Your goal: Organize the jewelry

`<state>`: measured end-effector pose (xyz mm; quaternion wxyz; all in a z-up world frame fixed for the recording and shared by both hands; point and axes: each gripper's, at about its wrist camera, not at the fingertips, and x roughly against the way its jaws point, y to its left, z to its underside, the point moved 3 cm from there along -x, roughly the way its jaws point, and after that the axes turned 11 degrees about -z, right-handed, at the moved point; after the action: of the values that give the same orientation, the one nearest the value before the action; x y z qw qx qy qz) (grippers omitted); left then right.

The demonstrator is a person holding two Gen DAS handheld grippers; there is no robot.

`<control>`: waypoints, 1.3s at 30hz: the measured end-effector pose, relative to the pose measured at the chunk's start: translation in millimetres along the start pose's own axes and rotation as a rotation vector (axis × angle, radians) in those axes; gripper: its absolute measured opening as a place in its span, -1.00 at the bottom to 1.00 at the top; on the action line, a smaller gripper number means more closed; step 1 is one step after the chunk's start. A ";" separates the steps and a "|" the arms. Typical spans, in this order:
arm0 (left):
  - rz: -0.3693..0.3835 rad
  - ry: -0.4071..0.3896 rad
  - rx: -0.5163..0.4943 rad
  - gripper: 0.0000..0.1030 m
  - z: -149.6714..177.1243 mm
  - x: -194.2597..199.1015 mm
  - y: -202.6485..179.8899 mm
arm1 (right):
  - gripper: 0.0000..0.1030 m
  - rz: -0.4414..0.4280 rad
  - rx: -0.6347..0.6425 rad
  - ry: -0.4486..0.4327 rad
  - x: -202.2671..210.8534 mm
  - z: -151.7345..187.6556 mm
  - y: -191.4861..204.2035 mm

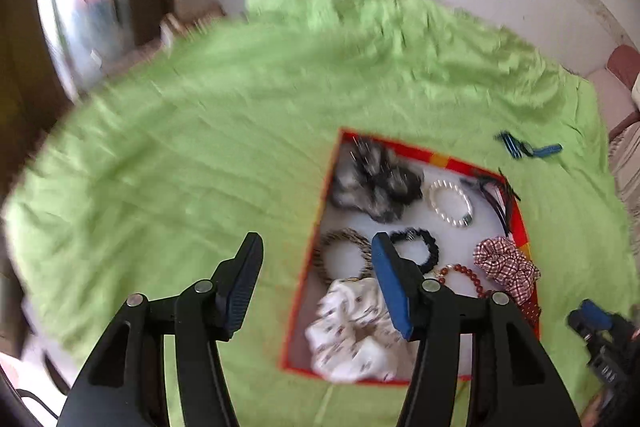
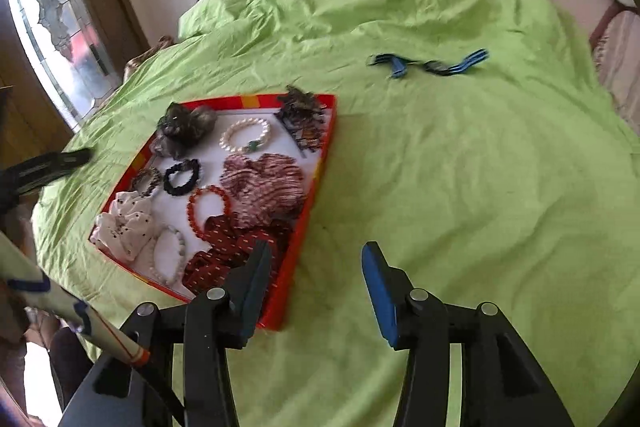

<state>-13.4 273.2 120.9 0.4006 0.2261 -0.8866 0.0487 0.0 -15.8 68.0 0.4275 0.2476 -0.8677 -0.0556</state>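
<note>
Tray (image 2: 320, 163) lies left of the spread, empty right tongs (image 2: 316, 287); left tongs (image 1: 316, 279) spread above it.

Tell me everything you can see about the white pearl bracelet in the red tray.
The white pearl bracelet is one closed ring of round, glossy, pearl-like beads, with a single darker greenish piece at its near side. It lies flat on the white floor of the red tray, toward the far end, between the grey scrunchie and the dark hair clips. It appears to touch neither, and no gripper holds it.
</note>
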 end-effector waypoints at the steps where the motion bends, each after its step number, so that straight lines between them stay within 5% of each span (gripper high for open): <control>1: -0.043 -0.072 -0.007 0.37 1.5 23.3 2.5 | 0.00 0.028 0.005 -0.007 4.7 1.7 -2.2; 5: -0.186 -0.317 0.027 0.93 8.7 97.6 17.7 | 0.05 0.091 0.014 -0.050 27.5 16.7 -3.1; 9: -0.268 -0.512 0.106 1.00 22.3 166.0 34.6 | 0.06 0.069 -0.020 -0.078 45.2 31.5 5.3; 11: -0.292 -0.542 0.118 1.00 27.8 186.7 37.9 | 0.09 0.054 -0.029 -0.087 52.3 37.7 13.9; 13: -0.312 -0.543 0.121 1.00 34.8 200.3 38.2 | 0.17 0.039 -0.030 -0.098 58.7 41.8 22.4; 21: -0.112 -0.438 0.122 1.00 64.1 207.4 26.0 | 0.37 0.026 -0.004 -0.116 72.8 58.0 51.1; 28: -0.170 -0.324 0.026 1.00 87.8 179.9 -5.7 | 0.44 0.061 -0.009 -0.108 73.2 62.6 52.0; 39: -0.067 -0.196 -0.017 1.00 102.4 163.9 -27.1 | 0.48 0.108 -0.020 -0.096 65.4 65.4 44.8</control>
<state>-166.6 162.4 169.3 0.3155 0.2556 -0.9138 0.0053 -100.9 -15.5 87.5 0.3903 0.1931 -0.8987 -0.0528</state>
